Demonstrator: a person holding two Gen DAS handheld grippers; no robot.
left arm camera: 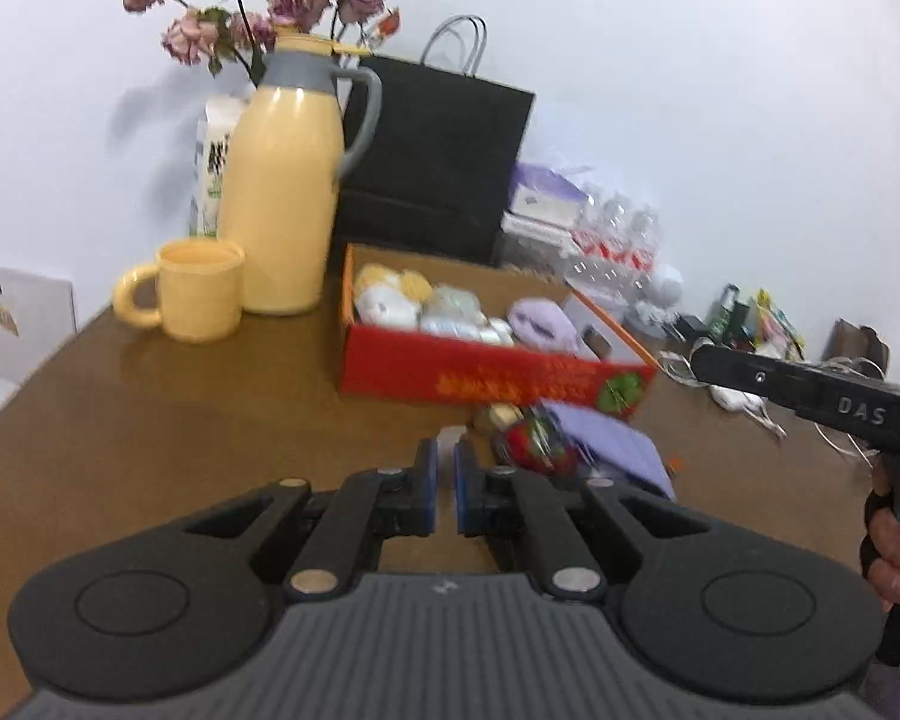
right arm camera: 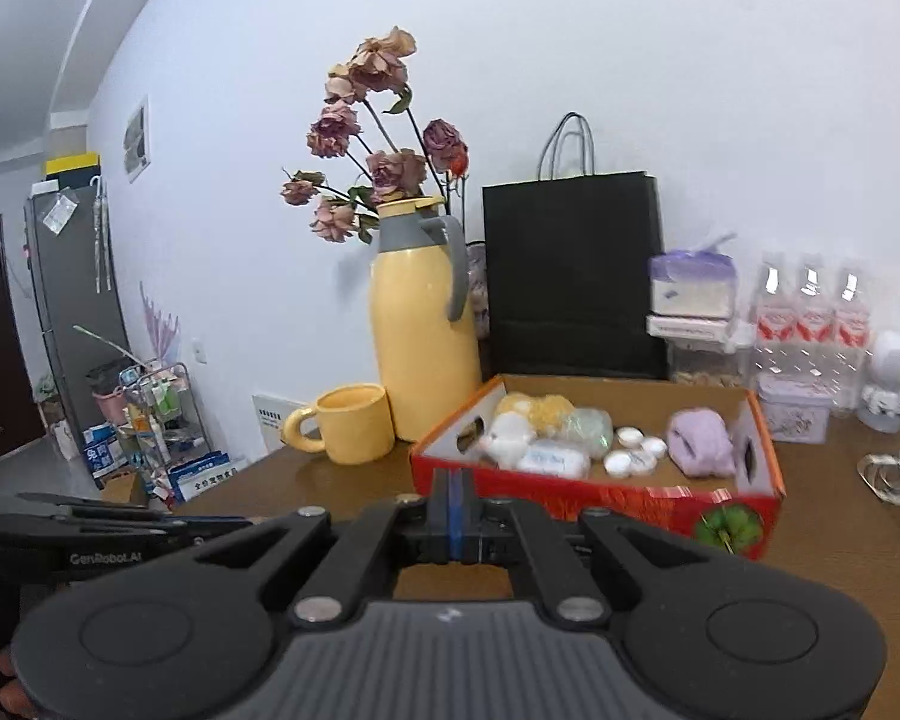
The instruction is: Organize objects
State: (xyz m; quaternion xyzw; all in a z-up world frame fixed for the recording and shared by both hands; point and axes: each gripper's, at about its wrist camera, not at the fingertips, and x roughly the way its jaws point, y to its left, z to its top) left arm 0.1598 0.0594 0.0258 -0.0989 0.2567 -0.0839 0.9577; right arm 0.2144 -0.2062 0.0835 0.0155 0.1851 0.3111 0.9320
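A red cardboard box (left arm camera: 486,372) sits on the brown table and holds plush toys, a purple cloth and small white lids; it also shows in the right wrist view (right arm camera: 594,498). In front of it lie a red strawberry toy (left arm camera: 534,444), a purple cloth (left arm camera: 618,444) and a small white block (left arm camera: 450,438). My left gripper (left arm camera: 446,468) is slightly open and empty, just short of the white block. My right gripper (right arm camera: 457,498) is shut and empty, held above the table before the box.
A yellow thermos jug (left arm camera: 282,192) and yellow mug (left arm camera: 198,291) stand left of the box. A black paper bag (left arm camera: 444,162), water bottles (right arm camera: 810,324), tissue packs and cables crowd the back and right. Dried roses (right arm camera: 378,138) rise behind the jug.
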